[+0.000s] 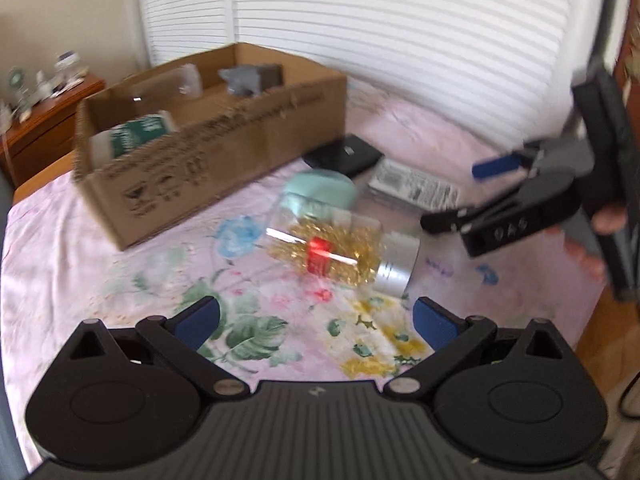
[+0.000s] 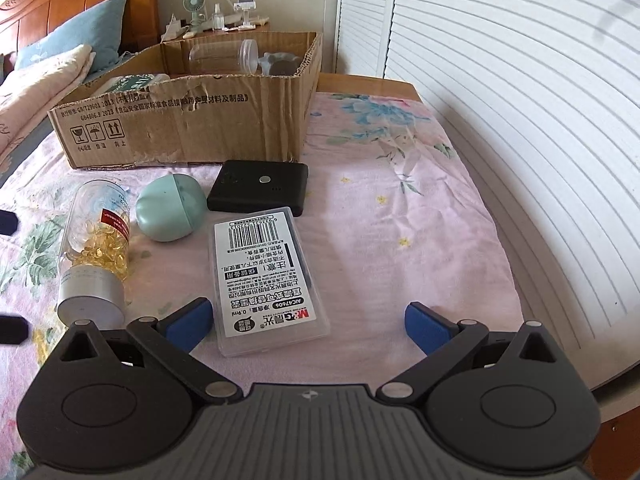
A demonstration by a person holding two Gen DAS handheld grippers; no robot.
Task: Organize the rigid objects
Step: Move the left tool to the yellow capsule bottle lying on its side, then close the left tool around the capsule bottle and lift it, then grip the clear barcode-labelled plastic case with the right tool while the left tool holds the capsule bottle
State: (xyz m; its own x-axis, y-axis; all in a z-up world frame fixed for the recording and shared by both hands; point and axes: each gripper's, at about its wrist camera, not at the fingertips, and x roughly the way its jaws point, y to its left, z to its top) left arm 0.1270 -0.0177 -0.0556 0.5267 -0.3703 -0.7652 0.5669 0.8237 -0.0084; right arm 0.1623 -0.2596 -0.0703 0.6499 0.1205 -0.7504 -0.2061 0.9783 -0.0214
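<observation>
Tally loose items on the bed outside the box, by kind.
Capsule bottle: 1
Teal egg-shaped case: 1
Black power bank: 1
Clear labelled plastic case: 1
Total: 4

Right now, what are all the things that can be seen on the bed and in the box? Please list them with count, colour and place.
cardboard box: 1, brown, far side of the bed
capsule bottle: 1, clear with silver cap, lying on the sheet, left
egg-shaped case: 1, mint green, beside the bottle
flat black device: 1, black, before the box
labelled plastic case: 1, clear, white label, nearest
clear jar: 1, inside the box
green-white package: 1, inside the box
left gripper: open
right gripper: open
</observation>
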